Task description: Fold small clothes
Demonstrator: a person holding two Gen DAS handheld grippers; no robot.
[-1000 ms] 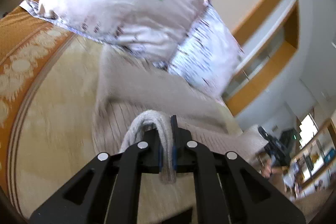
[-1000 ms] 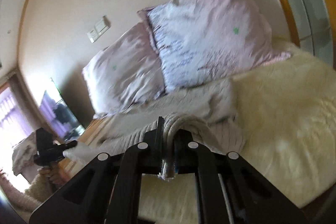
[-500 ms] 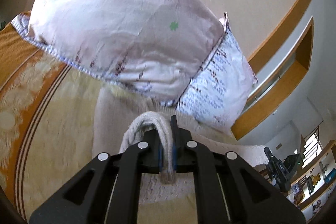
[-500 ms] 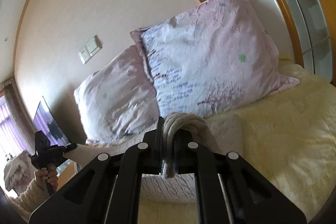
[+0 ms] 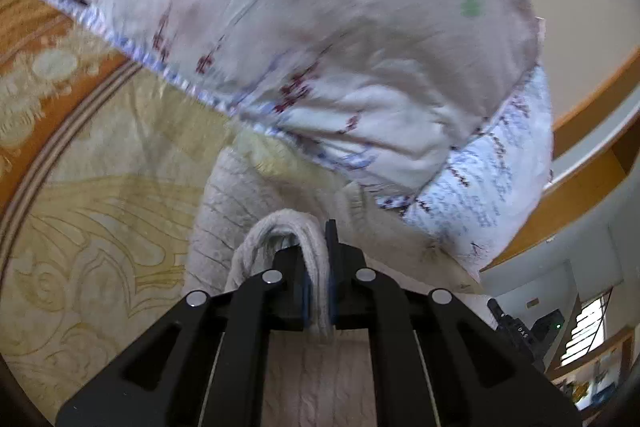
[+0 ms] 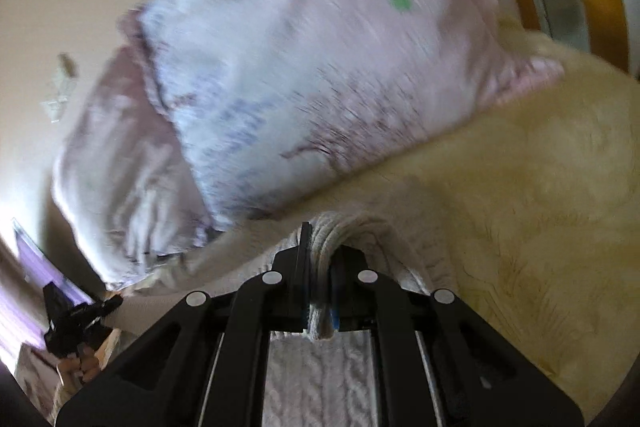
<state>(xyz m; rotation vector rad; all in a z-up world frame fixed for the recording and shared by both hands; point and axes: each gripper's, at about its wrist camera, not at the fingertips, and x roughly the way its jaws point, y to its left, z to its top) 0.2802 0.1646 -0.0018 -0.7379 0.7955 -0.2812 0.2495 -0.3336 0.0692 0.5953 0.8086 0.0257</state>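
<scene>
Bedspread, left edge: an orange border with pale flower patterns (image 5: 28, 75) gives way to the cream bedspread (image 5: 100, 211), which carries a gold leaf design.
Left gripper: the left gripper (image 5: 318, 279) is clamped tight on a folded edge of the knit garment (image 5: 228, 223); the ribbed fold arches up between the jaws and loops to their left.
Garment, left wrist view: pale cable knit lying on the bedspread, spreading ahead of the jaws toward the pillows and running back under the gripper.
Pillows: a large floral pillow (image 5: 320, 39) fills the space just beyond the garment, with a second, bluer one (image 5: 492, 187) to its right; both are blurred.
Right gripper: the right gripper (image 6: 320, 283) pinches another bunched ribbed edge of the garment (image 6: 344, 227), jaws narrow.
Garment, right wrist view: the knit falls to the right of the jaws onto the bedspread (image 6: 540, 207) and continues below the gripper.
Far left of the right wrist view: a hand (image 6: 86, 363) holding the other gripper.
</scene>
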